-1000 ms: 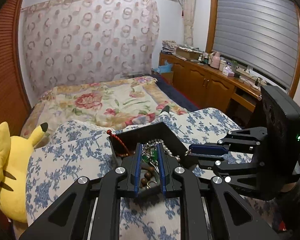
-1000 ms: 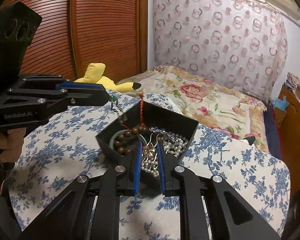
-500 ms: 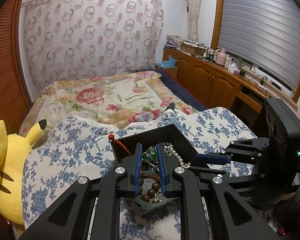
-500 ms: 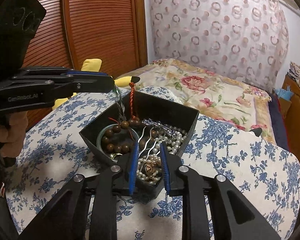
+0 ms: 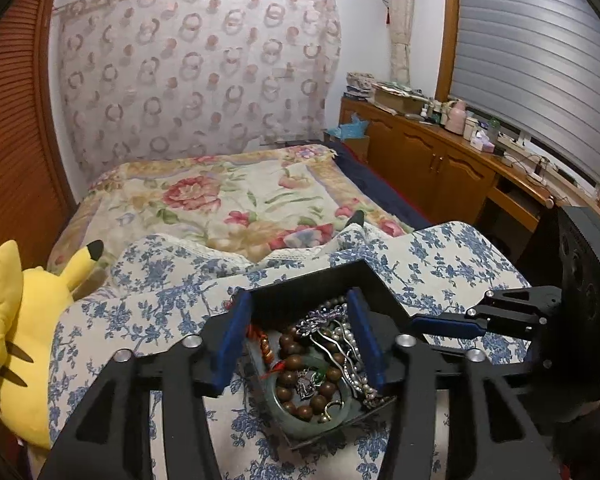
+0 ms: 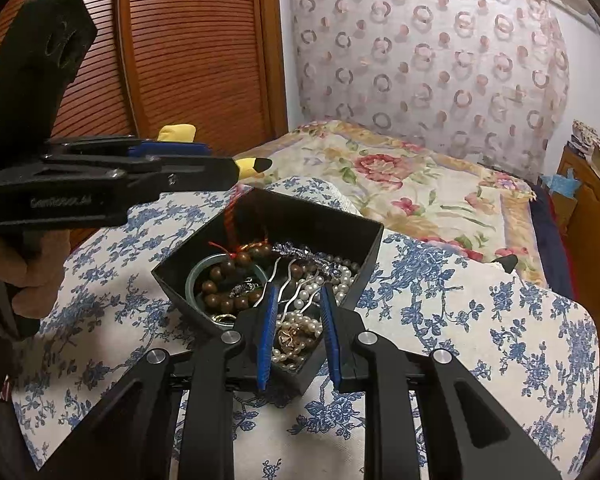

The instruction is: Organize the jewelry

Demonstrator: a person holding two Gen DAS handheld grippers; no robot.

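A black square box (image 5: 300, 284) (image 6: 320, 220) sits on a blue-flowered cloth. It holds brown wooden beads (image 5: 296, 364) (image 6: 224, 276), a pale green bangle (image 6: 198, 280), a pearl string (image 6: 320, 284), silver hairpins (image 5: 328, 340) and a green earring (image 5: 320, 374). My left gripper (image 5: 298, 308) is open and empty, its jaws astride the box from above. It shows from the side in the right wrist view (image 6: 220, 168). My right gripper (image 6: 298, 294) is a little open and empty, at the box's near corner over the pearls. It also shows in the left wrist view (image 5: 424, 322).
A yellow plush toy (image 5: 24, 320) lies left of the cloth. A flowered bed cover (image 5: 228, 200) lies behind. A wooden cabinet (image 5: 440, 160) with bottles runs along the right wall. Wooden slatted doors (image 6: 160, 60) stand at the left.
My left gripper was shut on the green earring, carried it over the box, then opened; the earring now lies among the beads. My right gripper opened slightly and moved closer to the box.
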